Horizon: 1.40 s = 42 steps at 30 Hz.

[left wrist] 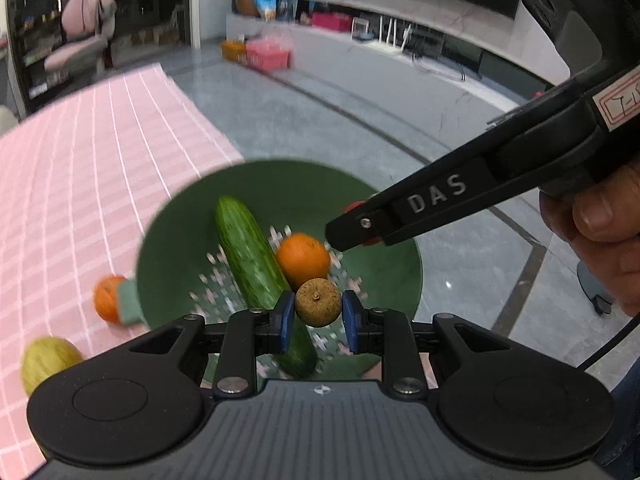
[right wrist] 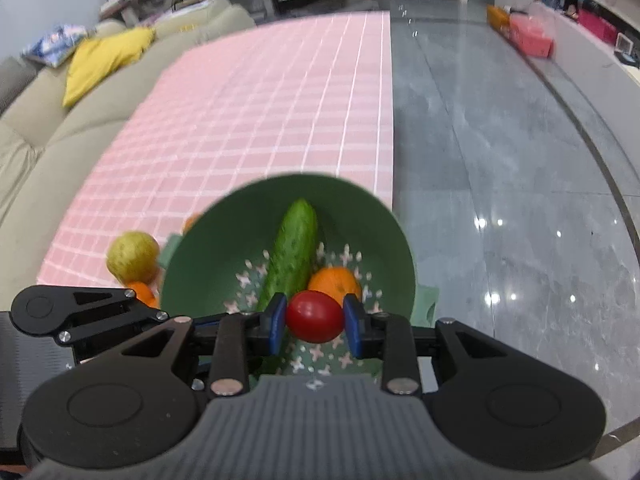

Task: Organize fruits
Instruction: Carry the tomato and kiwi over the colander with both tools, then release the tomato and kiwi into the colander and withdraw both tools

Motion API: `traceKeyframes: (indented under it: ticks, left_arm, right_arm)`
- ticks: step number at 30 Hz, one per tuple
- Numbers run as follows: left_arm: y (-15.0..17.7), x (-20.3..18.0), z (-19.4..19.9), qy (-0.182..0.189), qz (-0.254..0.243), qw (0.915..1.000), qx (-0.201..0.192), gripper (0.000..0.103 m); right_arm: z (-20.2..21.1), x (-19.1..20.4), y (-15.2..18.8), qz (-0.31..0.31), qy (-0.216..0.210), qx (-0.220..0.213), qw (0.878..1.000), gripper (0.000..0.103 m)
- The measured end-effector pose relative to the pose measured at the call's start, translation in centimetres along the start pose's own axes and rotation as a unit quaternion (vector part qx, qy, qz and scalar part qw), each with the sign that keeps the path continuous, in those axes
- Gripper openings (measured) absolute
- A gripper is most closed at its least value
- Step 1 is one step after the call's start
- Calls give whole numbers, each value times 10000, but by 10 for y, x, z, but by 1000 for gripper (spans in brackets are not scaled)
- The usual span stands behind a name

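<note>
— Closest to us in the left view, the left gripper [left wrist: 318,314] has its blue pads [left wrist: 286,320] closed round a small brown fruit [left wrist: 318,307], pinched on both sides at lower centre.

— And the right gripper [right wrist: 315,322]?

— Same story in its own view: fingers narrowed onto a red tomato [right wrist: 315,316], pads touching either side. From the left camera you only catch a sliver of red behind that black arm at right of centre, so trust the right view for it.

— Both over the bowl [left wrist: 384,280]?

— I'd say so. The green bowl sits just beyond both sets of fingers, filling the lower middle. Inside it a cucumber [right wrist: 294,252] lies lengthwise with an orange [right wrist: 335,282] touching its right side.

— So the job now is dropping these two in?

— That's my guess. Do it well by lowering each piece toward a bare patch of the holed bottom, not onto the cucumber, and easing the fingers apart slowly so neither rolls. One hand at a time; the grippers are close together.

— Anything left outside?

— Further off at left, on the pink checked cloth [right wrist: 280,100], a yellow-green fruit [right wrist: 132,256] and a second orange [left wrist: 109,298] sit just beside the bowl. It's blurry, so I can't tell whether they touch it.
</note>
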<state>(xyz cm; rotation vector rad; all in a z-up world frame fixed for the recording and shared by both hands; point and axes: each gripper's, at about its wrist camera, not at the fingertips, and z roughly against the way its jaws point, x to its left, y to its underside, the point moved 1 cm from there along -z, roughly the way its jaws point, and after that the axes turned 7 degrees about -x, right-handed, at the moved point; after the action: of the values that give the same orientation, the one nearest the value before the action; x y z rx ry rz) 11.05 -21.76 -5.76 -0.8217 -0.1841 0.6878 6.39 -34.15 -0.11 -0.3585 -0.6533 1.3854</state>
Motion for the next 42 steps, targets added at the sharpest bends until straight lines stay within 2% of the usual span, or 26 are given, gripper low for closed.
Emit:
traceKeyframes:
  ticks: [7,17,23,25,26,27,28,29,30,34,38,42]
  left_arm:
    - [10,4,-17,76,257,9987,429,28]
    - [5,2,-26,51,396,9969,683,28]
    - [2,2,-28,34,356,9967,725,31]
    - [3,2,-27,-41,362,9968,705,39]
    - [2,3,-26,-96,384,9968,689,51]
    - [2,3,-24,-137,403,9971,635,58]
    - [2,3,-21,-127,398,9976,550,61]
    - [1,4,-18,-129,422,9977,507,67]
    - [0,4,-16,-121,461,9978,468,69]
    - [-4,10,-2,-51,633,9975,323,69]
    - [-4,19,20,-133,813,9965,133,69]
    - [2,38,51,-239,1262,9917,-81,72]
  right_arm:
    - [-29,-1,4,420,59,547,9976,27]
    - [-47,9,15,907,-60,1006,9908,27]
    - [-52,12,13,970,-40,1000,9902,28]
    - [-51,13,13,975,-39,991,9903,29]
    - [-50,13,12,984,-26,969,9904,32]
    - [-48,12,12,998,-7,929,9907,39]
    - [-47,12,12,994,2,895,9910,43]
    - [-45,12,12,970,3,867,9915,44]
    - [-44,12,11,959,3,839,9919,45]
    - [-35,13,9,915,18,663,9936,45]
    - [-24,11,3,782,-24,458,9959,45]
    - [-14,10,1,671,-30,242,9974,45]
